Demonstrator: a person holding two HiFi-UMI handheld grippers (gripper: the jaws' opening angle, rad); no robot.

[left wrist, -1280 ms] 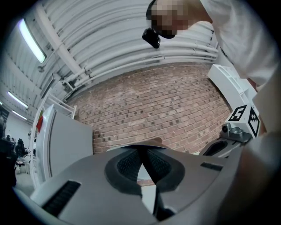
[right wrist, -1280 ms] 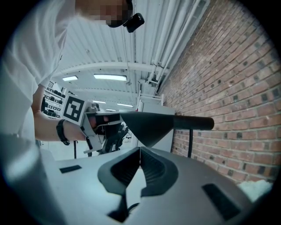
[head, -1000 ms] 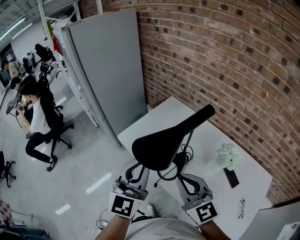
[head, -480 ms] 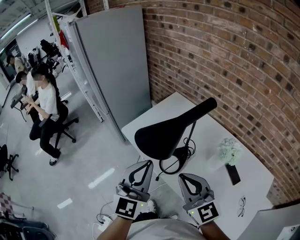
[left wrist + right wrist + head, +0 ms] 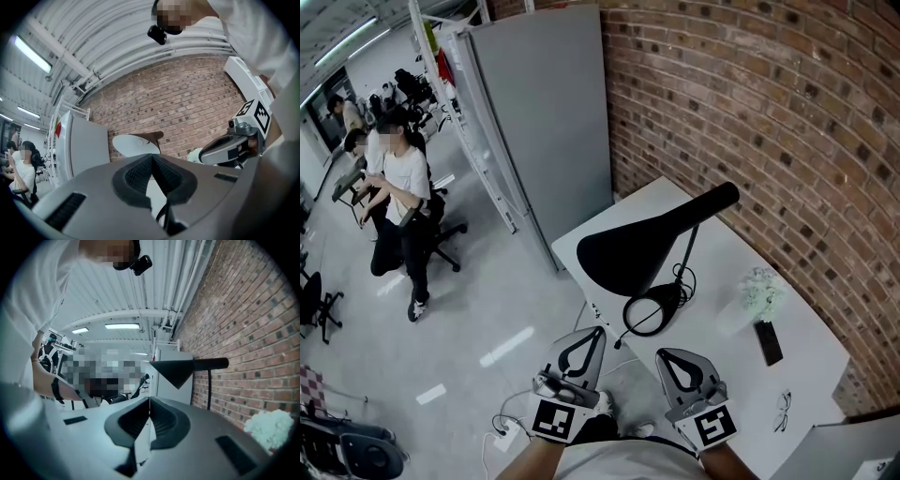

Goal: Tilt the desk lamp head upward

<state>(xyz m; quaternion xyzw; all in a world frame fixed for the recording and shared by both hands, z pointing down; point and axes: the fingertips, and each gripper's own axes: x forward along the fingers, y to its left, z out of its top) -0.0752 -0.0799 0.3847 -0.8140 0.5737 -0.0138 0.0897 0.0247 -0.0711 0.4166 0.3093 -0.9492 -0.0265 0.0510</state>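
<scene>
Fingers (image 5: 138,176) of the left gripper (image 5: 597,329) were pressed together with nothing between them, and those of the right gripper (image 5: 660,353) were likewise shut and empty. Both grippers were held at the lower centre of the head view, well apart from the black desk lamp with a broad flared head (image 5: 630,251). It stood on the white counter (image 5: 722,262) at mid-frame, beside the red brick wall (image 5: 769,112). No contact was made with the lamp, so the tilting step was judged not to be in hand. For the tilt, the fingers would need to be spread, brought forward to the head's rim, closed on it, and the rim raised gently so that the lamp was not dragged.
</scene>
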